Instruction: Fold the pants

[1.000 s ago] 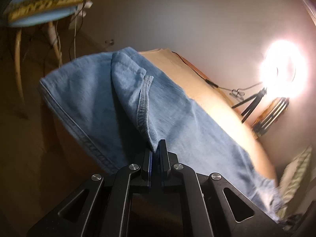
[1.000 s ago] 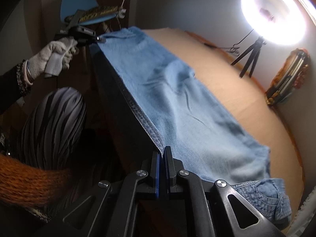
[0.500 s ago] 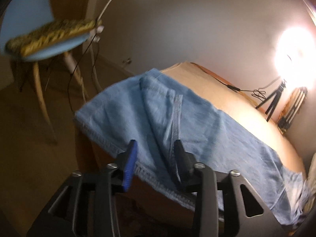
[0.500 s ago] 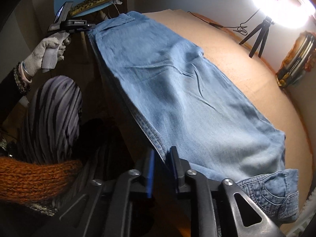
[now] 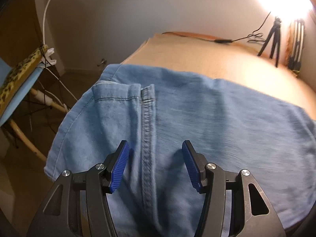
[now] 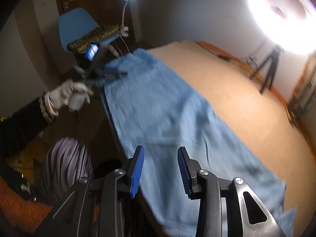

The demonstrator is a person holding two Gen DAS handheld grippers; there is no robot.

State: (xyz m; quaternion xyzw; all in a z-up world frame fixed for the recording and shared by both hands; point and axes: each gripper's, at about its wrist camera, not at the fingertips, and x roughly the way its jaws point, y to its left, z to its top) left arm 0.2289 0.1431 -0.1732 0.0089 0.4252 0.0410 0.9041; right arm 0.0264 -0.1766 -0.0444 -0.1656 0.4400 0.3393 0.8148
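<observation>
1. Your left gripper [image 5: 156, 165] stands wide open, gripping nothing; its blue pads [image 5: 120, 166] straddle a stitched seam [image 5: 147, 130] of the denim below.
2. Your right gripper [image 6: 160, 170] is also spread open and empty, hovering over the near edge of the cloth.
3. The light-blue jeans [image 6: 167, 114] lie flat lengthwise on the tan table [image 6: 227, 90], one long side overhanging the near edge.
4. Hem end [image 5: 118, 90] lies toward the blue chair [image 5: 17, 90].
5. Your gloved left hand [image 6: 69, 94] shows in the right view, blurred.
6. Ring light [image 6: 284, 13] on its tripod [image 6: 268, 69] at the far side.
</observation>
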